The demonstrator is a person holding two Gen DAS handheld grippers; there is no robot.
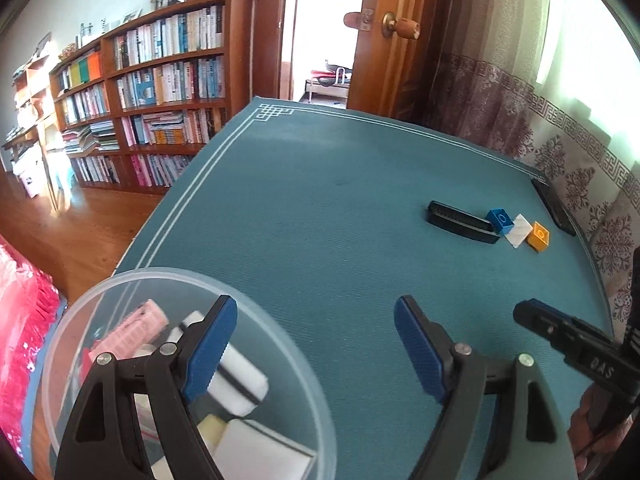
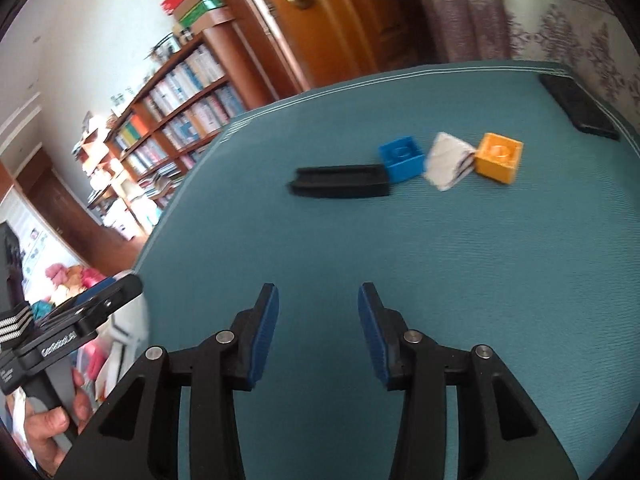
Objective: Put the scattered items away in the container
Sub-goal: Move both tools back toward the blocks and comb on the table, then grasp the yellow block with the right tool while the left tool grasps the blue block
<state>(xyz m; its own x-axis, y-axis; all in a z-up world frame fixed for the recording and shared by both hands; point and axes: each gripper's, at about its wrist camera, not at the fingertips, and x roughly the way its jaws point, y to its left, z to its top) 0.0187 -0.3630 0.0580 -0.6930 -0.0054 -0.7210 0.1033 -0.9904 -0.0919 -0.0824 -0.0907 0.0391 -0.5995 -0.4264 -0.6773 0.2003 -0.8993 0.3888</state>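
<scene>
Black clip [image 2: 340, 182] lying flat, long axis left-right

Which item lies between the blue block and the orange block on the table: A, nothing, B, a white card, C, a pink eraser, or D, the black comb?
B: the white card lies between the blue block and the orange block; the black comb is on the blue block's other side.

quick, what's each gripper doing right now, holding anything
left gripper: open, holding nothing, one of its fingers over the clear container.
right gripper: open, holding nothing, above the teal table.
</scene>
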